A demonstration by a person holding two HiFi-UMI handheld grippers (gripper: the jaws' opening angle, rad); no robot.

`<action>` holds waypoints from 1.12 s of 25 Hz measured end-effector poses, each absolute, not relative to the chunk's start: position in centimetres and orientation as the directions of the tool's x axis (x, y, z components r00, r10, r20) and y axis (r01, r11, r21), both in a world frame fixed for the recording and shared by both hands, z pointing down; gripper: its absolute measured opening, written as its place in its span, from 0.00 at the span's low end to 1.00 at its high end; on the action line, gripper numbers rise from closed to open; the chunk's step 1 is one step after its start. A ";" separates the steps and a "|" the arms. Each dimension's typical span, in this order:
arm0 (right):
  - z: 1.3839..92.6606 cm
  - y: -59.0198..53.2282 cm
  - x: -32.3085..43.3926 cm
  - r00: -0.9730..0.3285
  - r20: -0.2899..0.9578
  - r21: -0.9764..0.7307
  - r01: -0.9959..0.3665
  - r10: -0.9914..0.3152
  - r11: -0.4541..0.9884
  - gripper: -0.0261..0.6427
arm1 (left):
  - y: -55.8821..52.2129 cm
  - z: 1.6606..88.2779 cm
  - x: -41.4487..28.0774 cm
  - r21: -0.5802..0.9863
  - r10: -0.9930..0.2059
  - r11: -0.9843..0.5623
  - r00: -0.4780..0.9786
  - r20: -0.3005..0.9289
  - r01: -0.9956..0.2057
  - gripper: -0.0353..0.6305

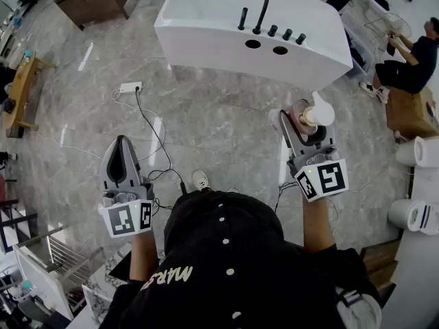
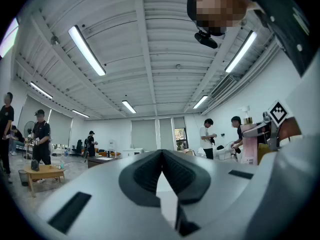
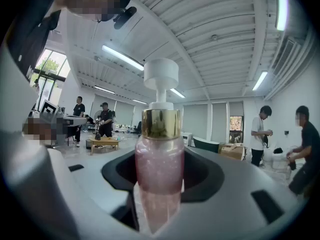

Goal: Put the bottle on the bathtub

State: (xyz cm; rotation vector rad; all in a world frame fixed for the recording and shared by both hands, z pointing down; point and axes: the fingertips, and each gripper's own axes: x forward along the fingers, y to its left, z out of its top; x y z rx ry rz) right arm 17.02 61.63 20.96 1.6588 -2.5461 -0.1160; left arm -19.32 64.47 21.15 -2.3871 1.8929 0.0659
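A pink pump bottle (image 1: 302, 117) with a gold collar and a white pump head stands upright between the jaws of my right gripper (image 1: 302, 127), which is shut on its body. The right gripper view shows the same bottle (image 3: 159, 164) close up, pressed between the dark pads. The white bathtub (image 1: 206, 27) with black taps (image 1: 261, 12) lies ahead across the floor, some way beyond the bottle. My left gripper (image 1: 122, 147) is held level at the left, jaws meeting at the tips with nothing in them; in its own view the left gripper (image 2: 161, 159) shows the same.
A power strip (image 1: 130, 87) with trailing cables (image 1: 156, 137) lies on the marble floor between me and the tub. A wooden table (image 1: 20, 88) stands at the left, white fixtures (image 1: 418, 153) at the right. A person (image 1: 411, 60) sits at the far right.
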 end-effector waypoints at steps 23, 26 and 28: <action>21.6 59.7 14.5 -0.306 0.035 0.032 -0.951 -0.951 0.307 0.36 | 59.7 23.0 -23.4 -0.014 -0.952 -0.297 0.297 -0.070 -0.955 0.07; 22.2 58.9 14.3 -0.307 0.051 0.045 -0.950 -0.950 0.309 0.36 | 59.1 23.1 -23.7 -0.012 -0.955 -0.288 0.288 -0.070 -0.957 0.07; 22.5 58.0 14.7 -0.304 0.050 0.042 -0.951 -0.951 0.306 0.36 | 58.4 23.5 -23.5 -0.010 -0.958 -0.281 0.281 -0.061 -0.960 0.07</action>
